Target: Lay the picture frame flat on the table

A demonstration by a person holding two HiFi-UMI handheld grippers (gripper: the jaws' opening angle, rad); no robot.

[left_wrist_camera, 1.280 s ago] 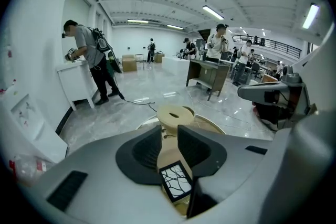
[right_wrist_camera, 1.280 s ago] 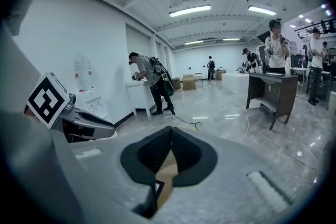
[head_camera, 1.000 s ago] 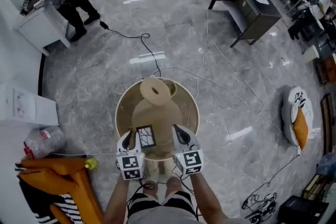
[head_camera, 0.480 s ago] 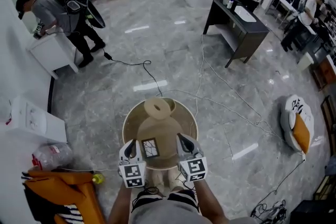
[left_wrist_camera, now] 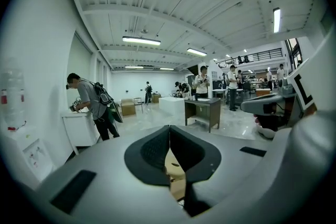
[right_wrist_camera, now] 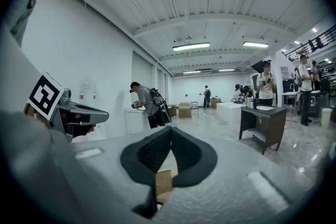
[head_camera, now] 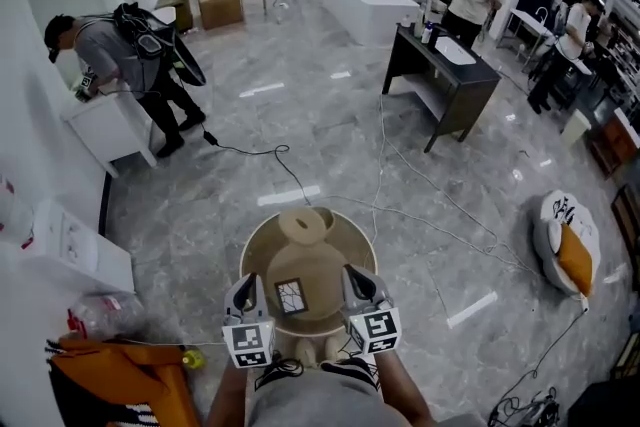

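Lifted clear, left gripper (head_camera: 247, 289) and right gripper (head_camera: 356, 281), jaws together and empty, flank the picture frame (head_camera: 290, 296), apparently flat on the bench (head_camera: 256, 250); only withdrawal remains.

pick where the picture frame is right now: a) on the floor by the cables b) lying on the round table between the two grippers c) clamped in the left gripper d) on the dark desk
b: in the head view the picture frame lies on the round table between the left gripper and the right gripper, and both gripper views show jaws together on nothing.
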